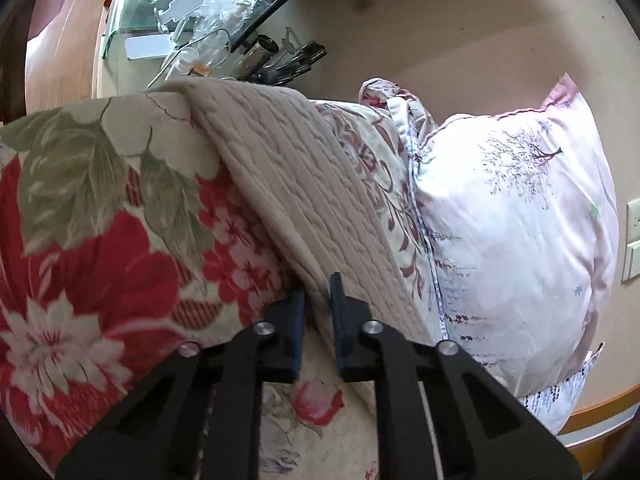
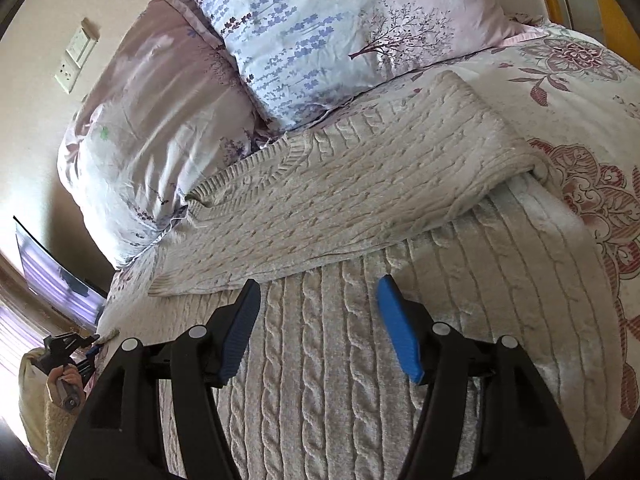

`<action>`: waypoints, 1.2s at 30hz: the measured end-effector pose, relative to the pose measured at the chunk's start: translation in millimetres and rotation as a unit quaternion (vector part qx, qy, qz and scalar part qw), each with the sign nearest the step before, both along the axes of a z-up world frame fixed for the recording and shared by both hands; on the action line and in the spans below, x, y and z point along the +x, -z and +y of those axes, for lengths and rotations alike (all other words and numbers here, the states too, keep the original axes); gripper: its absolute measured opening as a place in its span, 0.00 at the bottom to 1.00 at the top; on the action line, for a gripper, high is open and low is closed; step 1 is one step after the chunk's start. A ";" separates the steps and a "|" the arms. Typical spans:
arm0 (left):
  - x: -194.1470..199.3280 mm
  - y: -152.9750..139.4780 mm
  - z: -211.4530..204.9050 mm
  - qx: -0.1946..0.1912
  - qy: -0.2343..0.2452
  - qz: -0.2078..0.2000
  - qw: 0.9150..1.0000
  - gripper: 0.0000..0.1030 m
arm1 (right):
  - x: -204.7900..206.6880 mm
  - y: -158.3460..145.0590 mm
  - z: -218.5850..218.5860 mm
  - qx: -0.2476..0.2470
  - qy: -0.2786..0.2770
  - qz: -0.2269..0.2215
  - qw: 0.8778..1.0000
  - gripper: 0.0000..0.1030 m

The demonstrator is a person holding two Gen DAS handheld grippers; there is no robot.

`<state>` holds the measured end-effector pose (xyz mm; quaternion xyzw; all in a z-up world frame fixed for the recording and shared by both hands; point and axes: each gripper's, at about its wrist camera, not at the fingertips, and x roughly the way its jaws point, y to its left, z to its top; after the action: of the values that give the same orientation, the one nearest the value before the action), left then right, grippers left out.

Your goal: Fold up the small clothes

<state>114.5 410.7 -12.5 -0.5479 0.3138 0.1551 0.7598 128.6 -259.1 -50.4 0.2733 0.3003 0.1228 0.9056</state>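
A cream cable-knit sweater (image 2: 340, 320) lies on the bed, with one sleeve (image 2: 340, 200) folded across its body. My right gripper (image 2: 318, 300) is open and empty, hovering just above the sweater's body below the folded sleeve. My left gripper (image 1: 318, 292) is shut on the edge of the same sweater (image 1: 288, 184), which drapes away from the jaws. The left gripper also shows far off at the lower left of the right wrist view (image 2: 90, 350), at the sweater's corner.
Two pale floral pillows (image 2: 320, 28) lie against the wall beyond the sweater. A flowered bedspread (image 2: 592, 184) covers the bed, red-flowered in the left wrist view (image 1: 100, 240). A glass-topped table (image 1: 160, 0) with clutter stands behind. Wall switches (image 2: 76, 56) are at the left.
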 end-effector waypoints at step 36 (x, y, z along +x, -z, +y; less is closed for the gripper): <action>75.5 -53.5 -372.9 0.081 0.466 -0.105 0.875 0.34 | -18.4 -84.5 46.9 -0.139 -0.103 -0.049 0.984 0.62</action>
<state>190.1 37.7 41.0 -0.2872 0.4377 -0.2507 0.8143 110.1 -212.2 34.0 0.1061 0.2963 0.1861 0.9308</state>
